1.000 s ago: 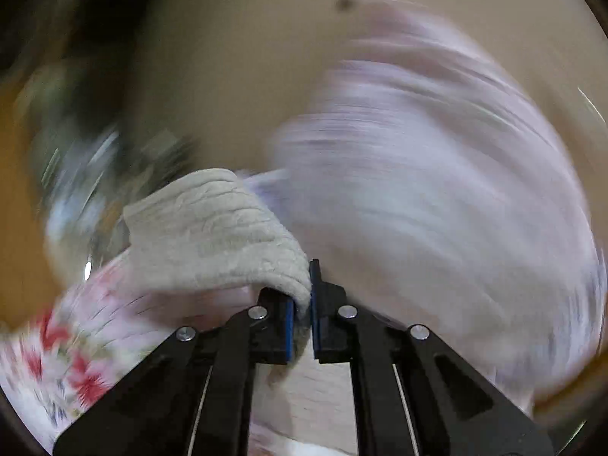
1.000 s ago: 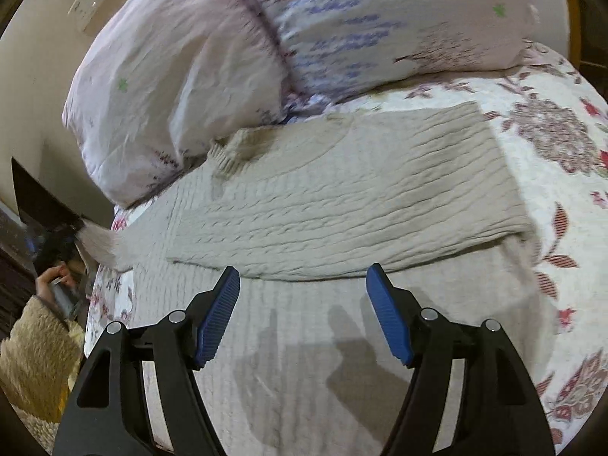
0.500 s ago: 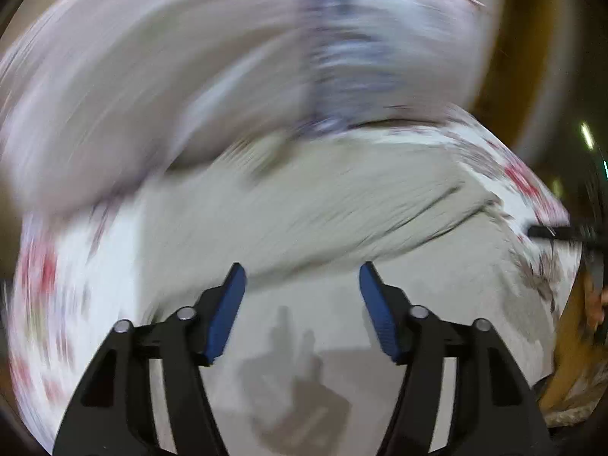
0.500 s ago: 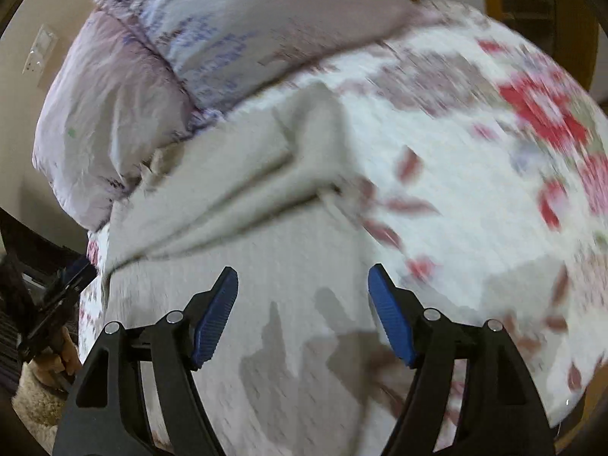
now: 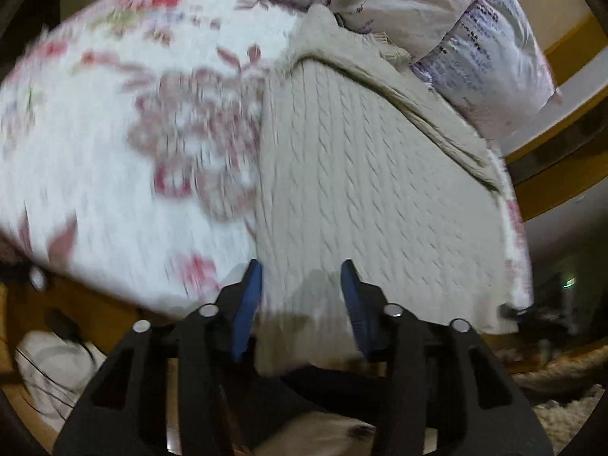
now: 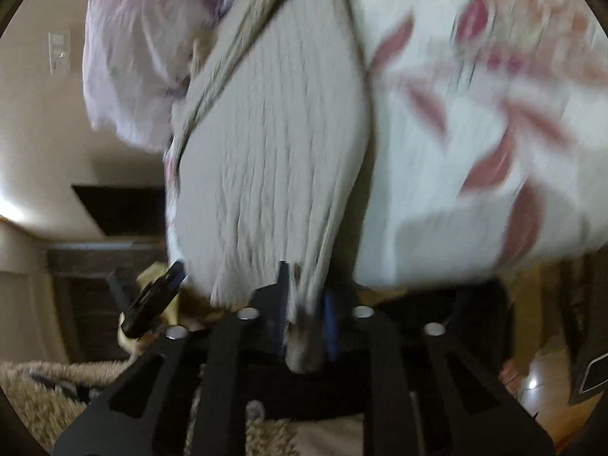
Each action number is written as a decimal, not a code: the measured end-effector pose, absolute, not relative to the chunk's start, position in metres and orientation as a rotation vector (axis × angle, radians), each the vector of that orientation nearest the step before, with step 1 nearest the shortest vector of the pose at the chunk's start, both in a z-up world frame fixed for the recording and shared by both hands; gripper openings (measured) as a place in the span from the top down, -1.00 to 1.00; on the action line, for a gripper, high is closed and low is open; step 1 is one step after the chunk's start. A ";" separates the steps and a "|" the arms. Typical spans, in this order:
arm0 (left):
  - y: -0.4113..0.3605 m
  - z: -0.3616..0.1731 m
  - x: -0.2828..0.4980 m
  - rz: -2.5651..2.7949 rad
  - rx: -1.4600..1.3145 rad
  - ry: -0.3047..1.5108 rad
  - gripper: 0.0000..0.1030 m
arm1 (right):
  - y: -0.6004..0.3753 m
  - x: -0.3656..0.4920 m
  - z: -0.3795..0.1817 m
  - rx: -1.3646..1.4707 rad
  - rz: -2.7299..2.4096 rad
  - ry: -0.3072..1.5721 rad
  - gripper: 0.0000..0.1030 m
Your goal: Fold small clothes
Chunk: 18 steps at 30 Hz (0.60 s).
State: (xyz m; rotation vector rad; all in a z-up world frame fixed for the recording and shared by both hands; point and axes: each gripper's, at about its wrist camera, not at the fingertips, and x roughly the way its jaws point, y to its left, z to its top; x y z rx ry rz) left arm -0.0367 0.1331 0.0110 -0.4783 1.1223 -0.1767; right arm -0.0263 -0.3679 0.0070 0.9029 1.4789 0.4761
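A beige cable-knit sweater (image 5: pixel 372 174) lies flat on the floral bedspread (image 5: pixel 114 144), one sleeve folded across its far side. My left gripper (image 5: pixel 300 285) is open at the sweater's near hem, the hem corner lying between its blue pads. In the right wrist view the same sweater (image 6: pixel 273 144) runs away from me. My right gripper (image 6: pixel 304 304) is shut on the sweater's other hem corner. The left gripper also shows in the right wrist view (image 6: pixel 155 300), at the hem's left end.
Two pale floral pillows (image 5: pixel 475 30) lie past the sweater's collar; one shows in the right wrist view (image 6: pixel 136 57). The bed's front edge drops to a wooden frame (image 5: pixel 76 315) and a shaggy beige rug (image 6: pixel 57 391). A white cloth (image 5: pixel 57 368) lies on the floor at left.
My left gripper let go of the sleeve and swung down to the hem, jaws open. My right gripper moved from above the sweater to the hem and shut on its corner.
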 end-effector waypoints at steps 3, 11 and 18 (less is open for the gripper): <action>0.128 0.006 -0.045 -0.197 -0.534 1.155 0.58 | -0.355 -0.028 0.007 0.900 0.527 1.480 0.80; 0.119 0.029 -0.002 -0.333 -0.604 1.095 0.87 | -0.363 0.039 0.053 0.928 0.549 1.222 0.82; 0.115 0.110 0.167 -0.334 -0.465 0.747 0.75 | -0.384 0.176 0.095 0.907 0.413 0.923 0.81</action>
